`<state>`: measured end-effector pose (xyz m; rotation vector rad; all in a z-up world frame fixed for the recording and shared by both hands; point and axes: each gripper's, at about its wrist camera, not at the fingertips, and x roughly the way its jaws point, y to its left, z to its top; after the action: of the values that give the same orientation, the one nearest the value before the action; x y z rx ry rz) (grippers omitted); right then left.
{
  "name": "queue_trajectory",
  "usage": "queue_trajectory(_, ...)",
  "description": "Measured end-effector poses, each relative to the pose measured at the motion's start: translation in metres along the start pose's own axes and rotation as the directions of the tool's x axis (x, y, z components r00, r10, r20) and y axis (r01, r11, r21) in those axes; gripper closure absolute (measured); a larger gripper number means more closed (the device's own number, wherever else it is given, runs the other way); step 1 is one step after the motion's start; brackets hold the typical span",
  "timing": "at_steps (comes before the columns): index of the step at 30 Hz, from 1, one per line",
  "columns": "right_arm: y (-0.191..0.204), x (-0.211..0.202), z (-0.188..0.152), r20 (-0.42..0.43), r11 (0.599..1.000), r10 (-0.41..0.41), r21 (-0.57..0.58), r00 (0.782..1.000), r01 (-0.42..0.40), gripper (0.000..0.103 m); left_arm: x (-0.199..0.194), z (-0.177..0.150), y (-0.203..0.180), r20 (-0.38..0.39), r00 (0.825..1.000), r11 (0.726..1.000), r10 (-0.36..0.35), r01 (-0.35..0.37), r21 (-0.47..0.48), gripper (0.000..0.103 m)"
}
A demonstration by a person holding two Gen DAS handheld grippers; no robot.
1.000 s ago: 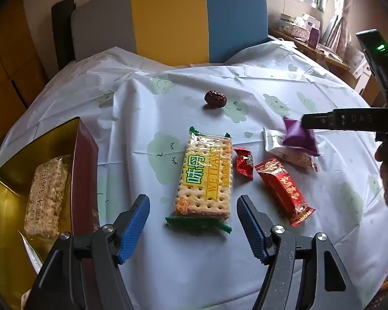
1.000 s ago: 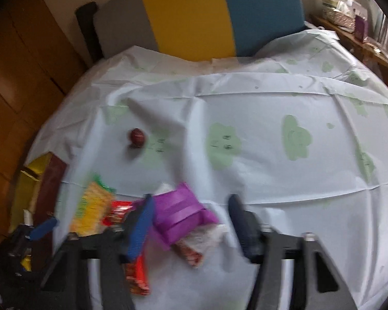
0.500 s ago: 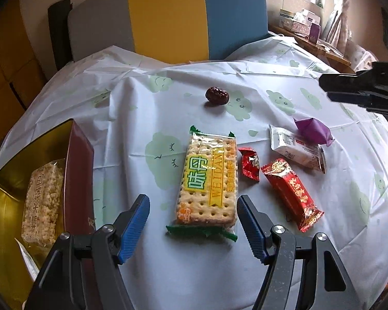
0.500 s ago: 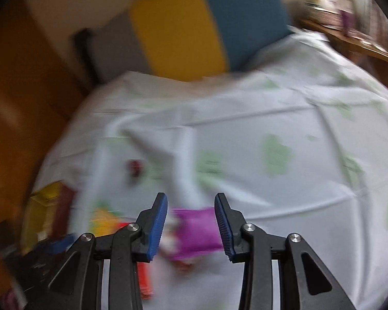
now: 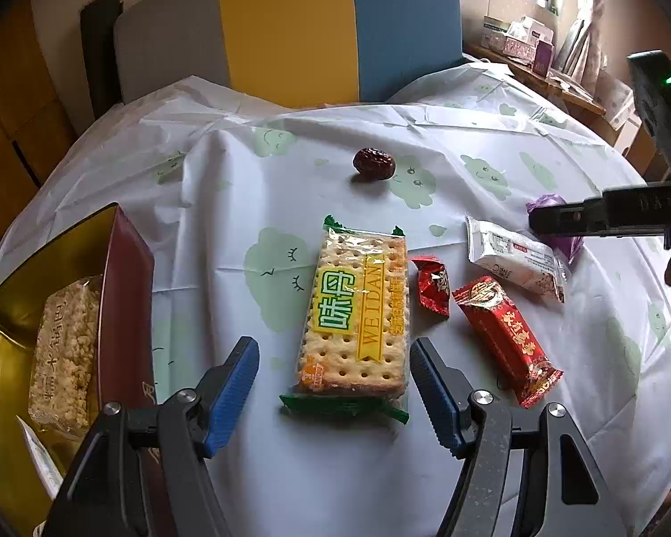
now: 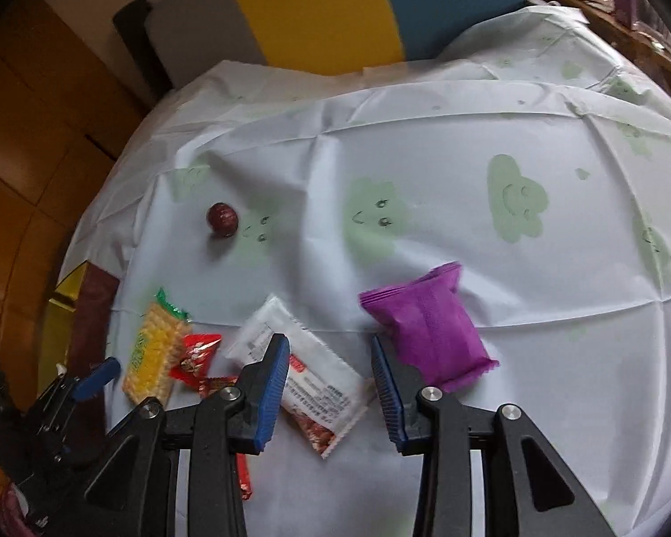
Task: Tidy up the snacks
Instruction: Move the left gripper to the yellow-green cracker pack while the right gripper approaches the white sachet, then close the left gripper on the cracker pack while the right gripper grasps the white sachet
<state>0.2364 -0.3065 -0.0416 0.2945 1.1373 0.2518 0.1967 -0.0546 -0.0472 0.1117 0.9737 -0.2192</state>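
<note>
Cracker pack (image 5: 355, 313) labelled "WEIDAN" between parted fingers of left hand-held gripper (image 5: 335, 385), red candy (image 5: 433, 285) just right of it, right hand-held gripper (image 6: 331, 396) released, empty, over white packet (image 6: 308, 373)

Soft window daylight, fisheye-warped edges

- The left gripper (image 5: 334, 385) is showing two black, angular arms with triangular cut-outs.
- Its fingers (image 5: 230, 391) are wearing blue ribbed pads.
- Round silver screws are sitting at the arm joints.
- The right gripper (image 6: 330, 391) is looking the same: black frame, blue pads, silver screws.
- A green light is glowing on its black housing.
</note>
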Motion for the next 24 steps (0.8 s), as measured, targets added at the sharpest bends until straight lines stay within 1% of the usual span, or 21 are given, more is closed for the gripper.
queue_trajectory(1,0.005,0.001,0.0,-0.007,1.0,0.008,-0.026,1.0,-0.009,0.062,0.001,0.0,0.0,-0.001,1.0,1.0,-0.002,0.002,-0.002,0.032)
queue_trajectory(2,0.01,0.002,-0.001,-0.01,0.998,-0.002,-0.064,1.0,0.002,0.06,0.002,0.001,0.001,-0.008,1.0,1.0,-0.003,0.003,-0.008,0.032)
queue_trajectory(5,0.027,0.011,-0.008,-0.033,0.982,-0.063,-0.181,0.997,0.056,0.059,0.003,0.001,0.0,-0.008,1.0,1.0,-0.001,0.001,-0.008,0.032)
queue_trajectory(6,0.028,0.015,-0.012,-0.04,0.978,-0.073,-0.196,0.997,0.064,0.055,0.004,0.001,-0.001,-0.009,1.0,1.0,-0.001,0.001,-0.005,0.032)
queue_trajectory(7,0.033,0.017,-0.015,-0.035,0.973,-0.085,-0.218,0.996,0.075,0.048,0.004,0.001,-0.001,-0.012,1.0,1.0,0.0,-0.001,-0.003,0.032)
queue_trajectory(8,0.036,0.018,-0.016,-0.022,0.964,-0.102,-0.248,0.995,0.094,0.045,0.005,0.002,-0.001,-0.014,1.0,1.0,0.001,-0.001,-0.003,0.032)
queue_trajectory(10,0.038,0.021,-0.018,-0.019,0.954,-0.126,-0.275,0.992,0.116,0.044,0.007,0.004,-0.001,-0.015,1.0,1.0,0.001,-0.001,-0.004,0.032)
queue_trajectory(11,0.039,0.023,-0.019,-0.01,0.945,-0.151,-0.294,0.989,0.141,0.044,0.007,0.005,-0.001,-0.015,1.0,1.0,0.002,-0.002,-0.002,0.032)
queue_trajectory(13,0.037,0.031,-0.016,-0.027,0.944,-0.161,-0.295,0.987,0.146,0.045,0.009,0.006,-0.002,-0.018,1.0,1.0,0.001,-0.001,0.002,0.032)
queue_trajectory(14,0.039,0.035,-0.016,-0.024,0.939,-0.173,-0.305,0.985,0.158,0.049,0.011,0.006,-0.001,-0.023,1.0,1.0,-0.001,0.001,0.001,0.032)
queue_trajectory(15,0.041,0.035,-0.016,-0.004,0.929,-0.196,-0.322,0.981,0.185,0.062,0.014,0.006,-0.001,-0.03,1.0,1.0,-0.005,0.005,-0.005,0.032)
queue_trajectory(16,0.041,0.034,-0.017,-0.001,0.927,-0.198,-0.326,0.98,0.187,0.064,0.015,0.006,0.0,-0.035,0.999,1.0,-0.009,0.009,-0.009,0.033)
queue_trajectory(17,0.041,0.034,-0.017,-0.009,0.926,-0.202,-0.327,0.979,0.188,0.065,0.018,0.006,0.001,-0.042,0.999,1.0,-0.015,0.014,-0.016,0.036)
queue_trajectory(18,0.042,0.034,-0.017,-0.013,0.919,-0.222,-0.337,0.975,0.205,0.065,0.017,0.005,0.0,-0.034,0.999,1.0,-0.008,0.008,-0.011,0.044)
queue_trajectory(19,0.044,0.033,-0.018,-0.017,0.91,-0.241,-0.353,0.97,0.22,0.065,0.017,0.005,-0.002,-0.025,1.0,1.0,0.002,-0.002,0.002,0.05)
queue_trajectory(20,0.045,0.032,-0.019,-0.026,0.904,-0.247,-0.366,0.969,0.221,0.065,0.017,0.005,-0.004,-0.021,1.0,1.0,0.009,-0.009,0.016,0.053)
queue_trajectory(22,0.042,0.035,-0.019,-0.069,0.911,-0.242,-0.361,0.968,0.202,0.065,0.017,0.004,-0.005,-0.013,1.0,1.0,0.011,-0.01,0.026,0.054)
queue_trajectory(24,0.035,0.036,-0.015,-0.091,0.929,-0.211,-0.329,0.973,0.17,0.065,0.015,0.003,-0.005,-0.007,1.0,1.0,0.012,-0.011,0.021,0.054)
